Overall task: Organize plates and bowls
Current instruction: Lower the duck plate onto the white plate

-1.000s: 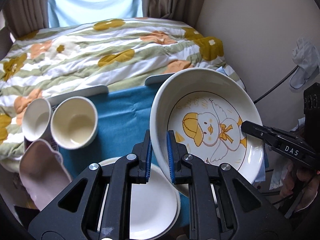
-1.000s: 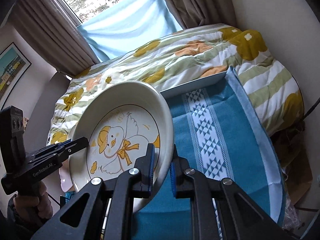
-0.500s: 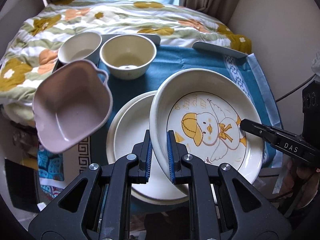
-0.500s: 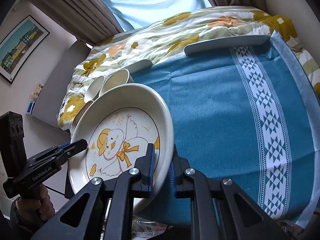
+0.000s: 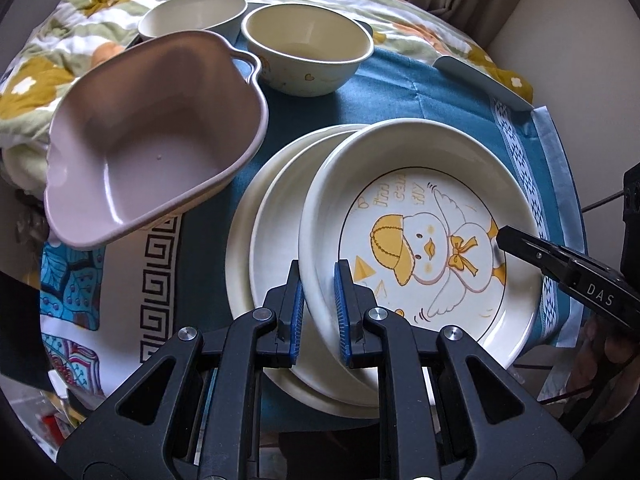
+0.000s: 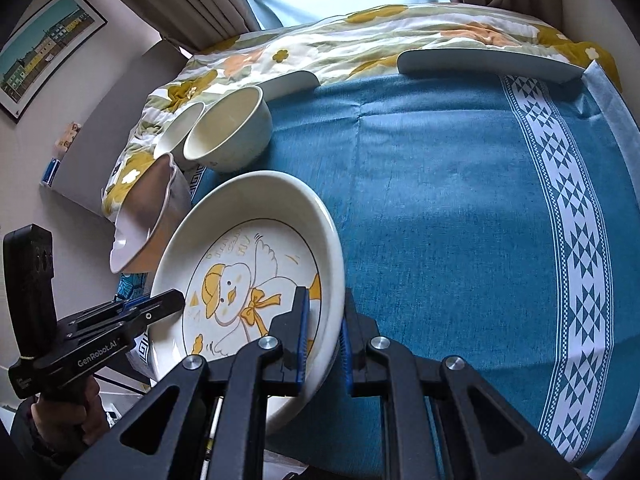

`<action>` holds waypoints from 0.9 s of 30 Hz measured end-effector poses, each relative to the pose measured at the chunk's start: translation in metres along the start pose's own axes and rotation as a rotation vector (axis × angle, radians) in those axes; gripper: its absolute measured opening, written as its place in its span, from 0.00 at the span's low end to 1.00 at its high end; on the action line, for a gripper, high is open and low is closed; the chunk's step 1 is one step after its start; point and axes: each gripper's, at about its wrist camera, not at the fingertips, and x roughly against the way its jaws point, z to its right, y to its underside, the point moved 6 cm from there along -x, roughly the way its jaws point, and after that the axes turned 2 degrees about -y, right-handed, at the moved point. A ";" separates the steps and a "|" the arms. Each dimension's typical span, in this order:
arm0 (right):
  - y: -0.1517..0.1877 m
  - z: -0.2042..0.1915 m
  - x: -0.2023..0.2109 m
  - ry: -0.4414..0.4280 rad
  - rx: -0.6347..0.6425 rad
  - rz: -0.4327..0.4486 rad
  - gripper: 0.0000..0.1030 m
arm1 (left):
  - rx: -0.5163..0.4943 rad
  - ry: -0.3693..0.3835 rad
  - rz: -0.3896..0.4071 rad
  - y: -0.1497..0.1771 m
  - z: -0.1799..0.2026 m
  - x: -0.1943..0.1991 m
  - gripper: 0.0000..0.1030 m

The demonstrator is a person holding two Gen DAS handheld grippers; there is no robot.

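Note:
A cream deep plate with a yellow duck drawing (image 5: 424, 240) is held between both grippers, tilted slightly. My left gripper (image 5: 318, 276) is shut on its left rim. My right gripper (image 6: 324, 300) is shut on the opposite rim and shows as a black finger (image 5: 520, 246) at the right of the left wrist view. The duck plate hangs just over a stack of plain white plates (image 5: 272, 216) on the blue tablecloth (image 6: 440, 200); whether they touch I cannot tell. The left gripper (image 6: 176, 300) also shows in the right wrist view, held by a hand.
A pink handled bowl (image 5: 160, 128) sits left of the stack, overhanging the table edge. Two cream bowls (image 5: 308, 40) (image 5: 192, 16) stand behind it. A flowered quilt (image 6: 360, 40) lies beyond the table, and a pale board (image 6: 480, 60) rests at the far edge.
Both grippers have sunk with the duck plate, from high above the table to just over the white plate stack. The bowls now look much closer. Both grips are unchanged.

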 end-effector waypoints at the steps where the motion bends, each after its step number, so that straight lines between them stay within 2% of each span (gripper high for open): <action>1: 0.000 0.000 0.000 0.001 0.001 0.001 0.13 | -0.002 -0.002 -0.002 0.000 -0.002 -0.001 0.13; 5: -0.001 -0.002 -0.002 0.007 0.004 0.003 0.12 | -0.002 -0.016 -0.010 -0.001 -0.001 -0.006 0.14; 11: -0.002 -0.003 -0.004 0.008 -0.001 0.004 0.13 | -0.032 -0.078 -0.014 -0.002 0.003 -0.009 0.14; 18: -0.003 -0.006 -0.004 0.012 0.007 0.010 0.12 | -0.103 -0.186 0.004 -0.004 0.008 -0.005 0.14; 21: -0.002 -0.006 -0.005 0.009 0.005 0.006 0.13 | -0.139 -0.264 0.021 -0.005 0.012 -0.003 0.14; 27: -0.003 -0.008 -0.004 0.028 0.035 0.020 0.13 | -0.167 -0.312 0.022 -0.006 0.013 -0.005 0.15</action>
